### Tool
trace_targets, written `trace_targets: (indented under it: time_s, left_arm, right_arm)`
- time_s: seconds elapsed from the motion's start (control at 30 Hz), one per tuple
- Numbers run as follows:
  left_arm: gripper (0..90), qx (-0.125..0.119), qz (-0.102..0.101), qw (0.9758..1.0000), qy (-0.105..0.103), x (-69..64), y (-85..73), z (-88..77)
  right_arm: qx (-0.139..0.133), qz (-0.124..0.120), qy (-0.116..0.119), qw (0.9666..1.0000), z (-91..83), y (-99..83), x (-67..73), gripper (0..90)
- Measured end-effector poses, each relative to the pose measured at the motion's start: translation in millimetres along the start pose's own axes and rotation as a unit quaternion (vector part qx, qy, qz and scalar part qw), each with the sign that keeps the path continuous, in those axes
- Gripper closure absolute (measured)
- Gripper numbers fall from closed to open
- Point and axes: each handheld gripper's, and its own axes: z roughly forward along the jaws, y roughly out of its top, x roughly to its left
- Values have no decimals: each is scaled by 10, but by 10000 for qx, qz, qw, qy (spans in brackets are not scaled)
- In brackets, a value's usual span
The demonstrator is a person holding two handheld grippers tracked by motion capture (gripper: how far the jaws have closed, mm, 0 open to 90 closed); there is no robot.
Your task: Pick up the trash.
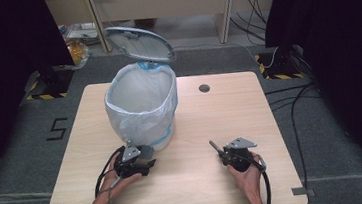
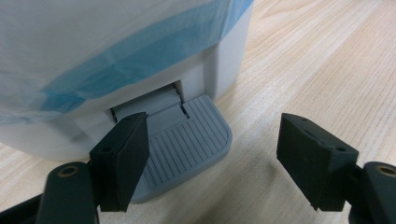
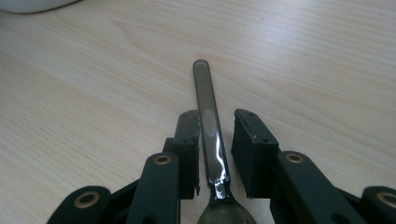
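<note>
In the high view, near the bottom right of the frame, a hand is holding the right gripper (image 1: 217, 147) just above the desk (image 1: 220, 108). In the right gripper view a spoon (image 3: 208, 135) is lying between the jaws, with its handle pointing up the frame and its bowl at the bottom edge. The jaws are standing narrow, close on both sides of the handle; the left one is looking as if it is touching, and a small gap is showing at the right one.

At the bottom left, the other hand is holding the left gripper (image 1: 149, 161) right by the foot of the bin (image 1: 141, 106). In the left gripper view its jaws are standing wide, and the left one is resting over the grey pedal (image 2: 187, 144).

Farther back, the bin is standing in the middle of the desk with a white bag (image 1: 138, 93) in it. Its lid (image 1: 138, 43) is standing open at the top.
</note>
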Motion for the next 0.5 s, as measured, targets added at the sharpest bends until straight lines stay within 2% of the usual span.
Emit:
trace_targets:
  time_s: [0.17, 0.27, 0.43, 0.5]
  left_arm:
    - [249, -5, -11, 10000, -6, 2, -1, 0]
    - [249, 3, 4, 10000, 0, -1, 0, 0]
    - [249, 4, 11, 10000, 0, -1, 0, 0]
    - [249, 7, 16, 10000, 5, -3, 0, 1]
  right_arm:
    - [78, -13, 60, 10000, 3, 21, 17, 788]
    - [89, 20, 173, 9998, 7, 27, 5, 796]
    - [60, -18, 209, 9998, 2, 23, 3, 796]
    - [-30, -90, 213, 9997, -26, 38, 5, 797]
